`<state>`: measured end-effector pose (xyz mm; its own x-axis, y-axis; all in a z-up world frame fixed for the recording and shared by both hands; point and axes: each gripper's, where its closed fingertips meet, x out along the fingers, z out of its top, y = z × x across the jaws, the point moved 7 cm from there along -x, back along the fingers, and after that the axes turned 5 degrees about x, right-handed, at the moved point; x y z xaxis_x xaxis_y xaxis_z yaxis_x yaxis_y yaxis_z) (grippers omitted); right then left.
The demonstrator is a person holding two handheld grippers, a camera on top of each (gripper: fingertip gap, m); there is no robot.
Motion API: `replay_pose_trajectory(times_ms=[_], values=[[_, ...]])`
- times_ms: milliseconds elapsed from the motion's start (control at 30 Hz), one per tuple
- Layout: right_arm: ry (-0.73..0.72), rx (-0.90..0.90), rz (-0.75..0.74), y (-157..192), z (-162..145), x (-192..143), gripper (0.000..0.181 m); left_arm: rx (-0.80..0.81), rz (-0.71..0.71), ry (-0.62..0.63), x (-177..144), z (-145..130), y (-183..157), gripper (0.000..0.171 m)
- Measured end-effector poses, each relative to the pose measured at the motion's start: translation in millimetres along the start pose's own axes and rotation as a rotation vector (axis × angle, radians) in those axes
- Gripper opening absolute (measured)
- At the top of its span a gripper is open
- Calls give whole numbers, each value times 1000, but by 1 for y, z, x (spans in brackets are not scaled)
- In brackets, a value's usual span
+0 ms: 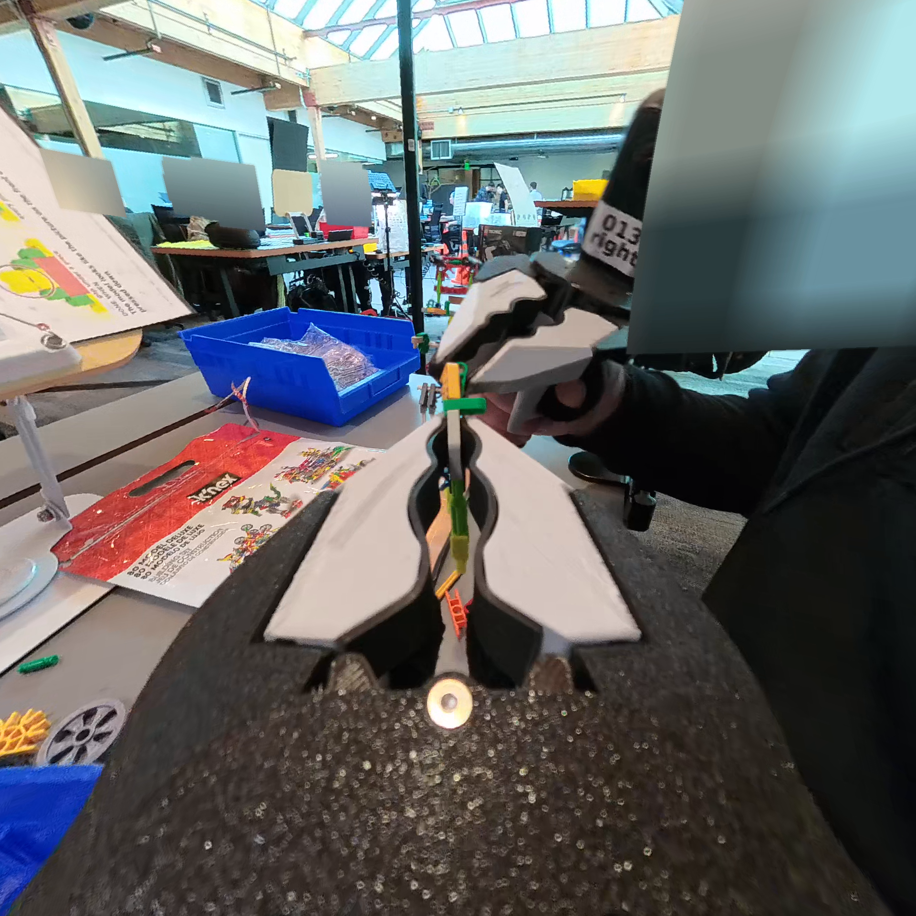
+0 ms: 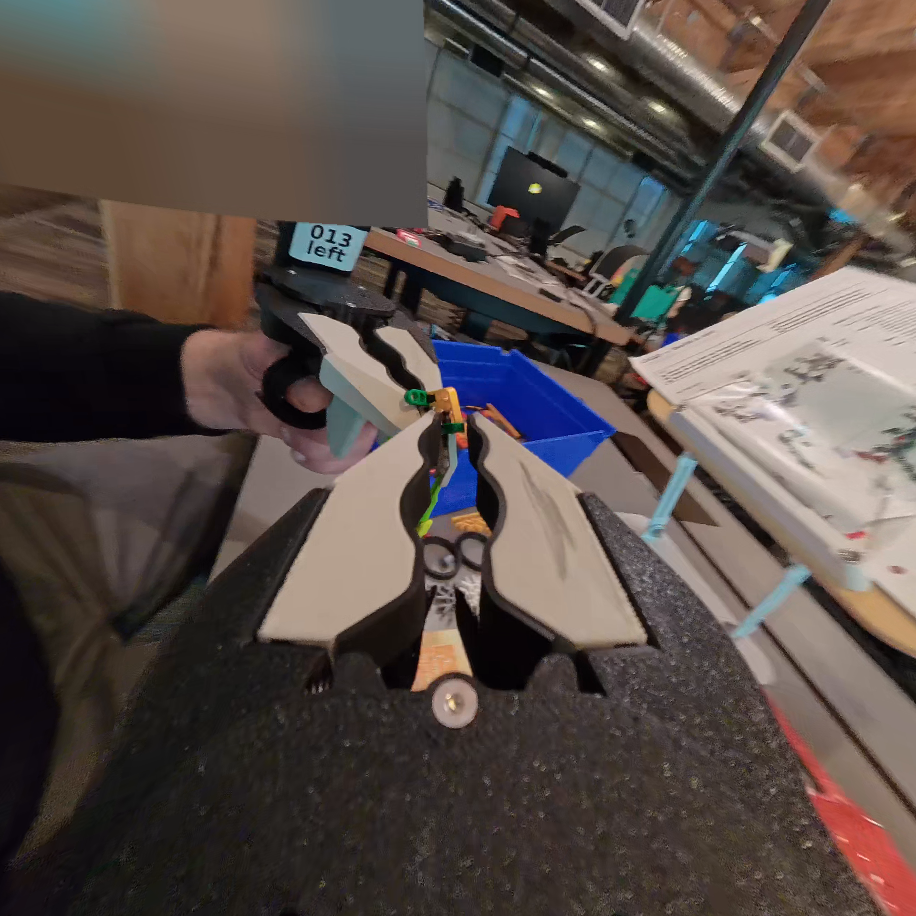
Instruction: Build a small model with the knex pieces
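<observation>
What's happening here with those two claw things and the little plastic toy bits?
A person holds two handheld grippers tip to tip above a table. The left gripper and right gripper are both pinched on one small construction-toy assembly of green, yellow and white pieces. A blue bin and red toy packaging lie behind.

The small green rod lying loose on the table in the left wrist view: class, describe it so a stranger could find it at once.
Start at the red and white toy bag lying flat on the grey table. Look below its near white edge, toward the yellow connector and grey wheel. The green rod lies alone on bare tabletop, the only short green stick there.
</observation>
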<state>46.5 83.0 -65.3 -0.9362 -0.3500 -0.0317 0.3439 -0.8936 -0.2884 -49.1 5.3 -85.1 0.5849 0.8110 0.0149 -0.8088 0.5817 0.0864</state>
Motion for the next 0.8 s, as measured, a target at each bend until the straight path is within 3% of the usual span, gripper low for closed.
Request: replay_pose_trajectory(times_ms=[167, 433, 800], values=[[35, 46, 161, 0, -4, -1, 10, 47, -72, 21, 1, 1, -7, 0], [16, 37, 254, 1, 1, -2, 3, 92, -124, 42, 1, 7, -9, 0], [88, 45, 211, -2, -1, 1, 4, 217, -92, 141, 2, 9, -4, 0]])
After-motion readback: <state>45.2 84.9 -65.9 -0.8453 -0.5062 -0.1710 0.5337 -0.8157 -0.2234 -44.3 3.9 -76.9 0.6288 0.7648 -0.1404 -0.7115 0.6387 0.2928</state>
